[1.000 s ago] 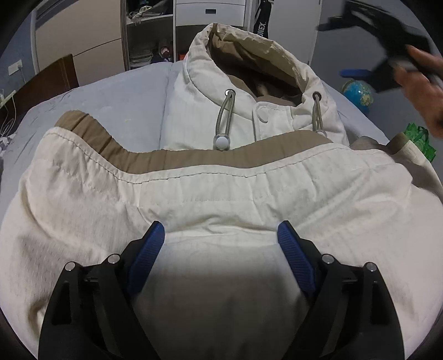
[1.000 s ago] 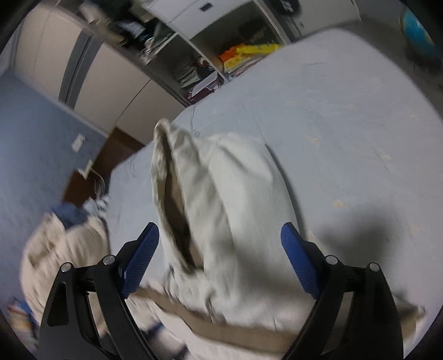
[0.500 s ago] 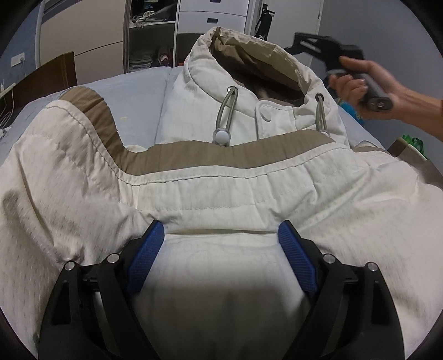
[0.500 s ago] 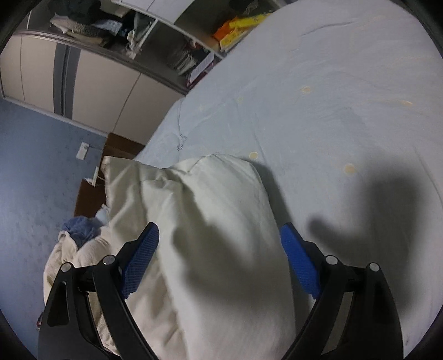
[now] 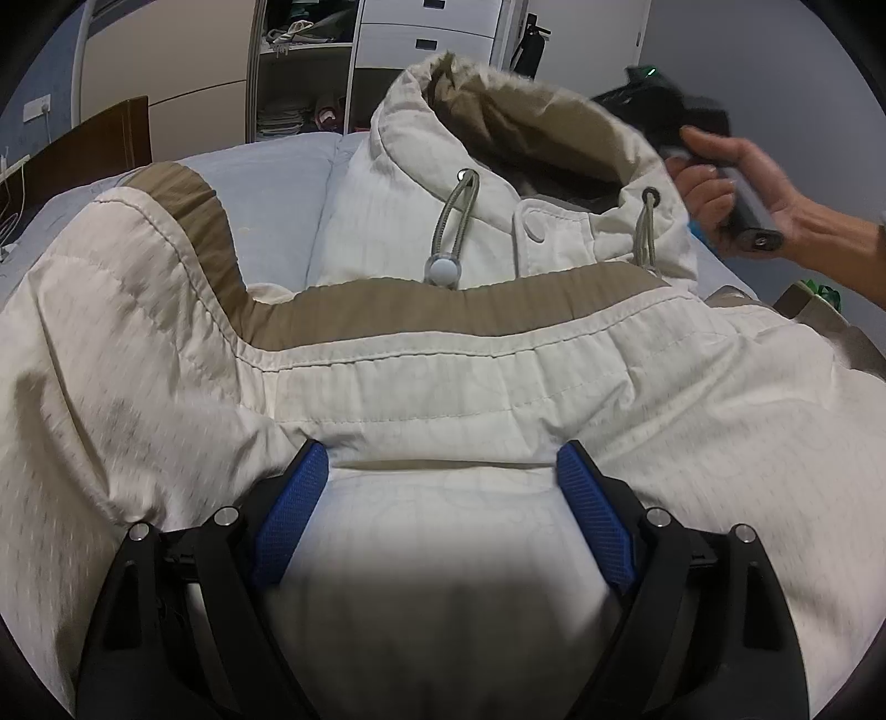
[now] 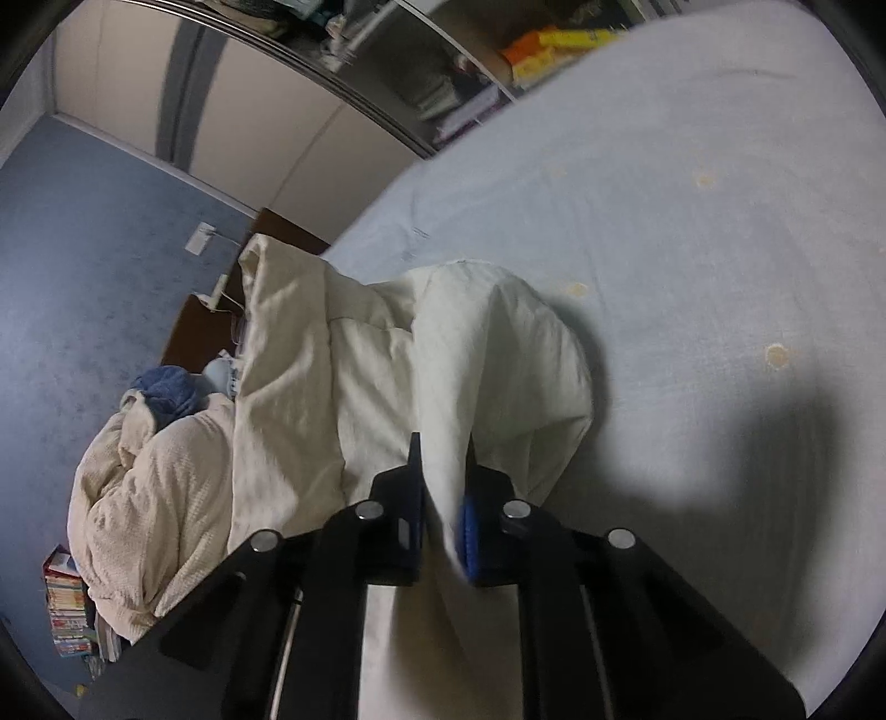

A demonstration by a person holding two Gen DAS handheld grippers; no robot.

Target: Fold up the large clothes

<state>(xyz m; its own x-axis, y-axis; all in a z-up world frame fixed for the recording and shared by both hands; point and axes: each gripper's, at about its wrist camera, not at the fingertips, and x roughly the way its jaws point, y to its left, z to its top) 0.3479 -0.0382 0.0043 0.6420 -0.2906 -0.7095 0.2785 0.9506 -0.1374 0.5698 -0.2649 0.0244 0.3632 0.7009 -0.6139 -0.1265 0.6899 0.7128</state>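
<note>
A cream padded jacket (image 5: 443, 376) with tan bands lies on the light blue bed (image 5: 277, 194), its hood (image 5: 515, 127) at the far end. My left gripper (image 5: 440, 451) stands open, its blue pads (image 5: 288, 504) wide apart with jacket fabric between and under them. In the right wrist view my right gripper (image 6: 443, 459) is closing, its jaws pinching a ridge of the hood (image 6: 498, 343) above the sheet (image 6: 692, 221). From the left wrist view, a hand (image 5: 736, 183) holds that gripper behind the hood's right rim, its fingertips hidden.
Open wardrobe shelves (image 5: 299, 83) and white drawers (image 5: 432, 33) stand beyond the bed. A dark wooden headboard (image 5: 94, 144) is at the left. A cream blanket heap (image 6: 149, 487) and stacked books (image 6: 66, 609) lie beside the bed. A green bag (image 5: 819, 293) sits at the right.
My right gripper came down from above onto the hood and went from wide open to pinching its fabric. The left gripper stayed open in place while the jacket's left shoulder rose.
</note>
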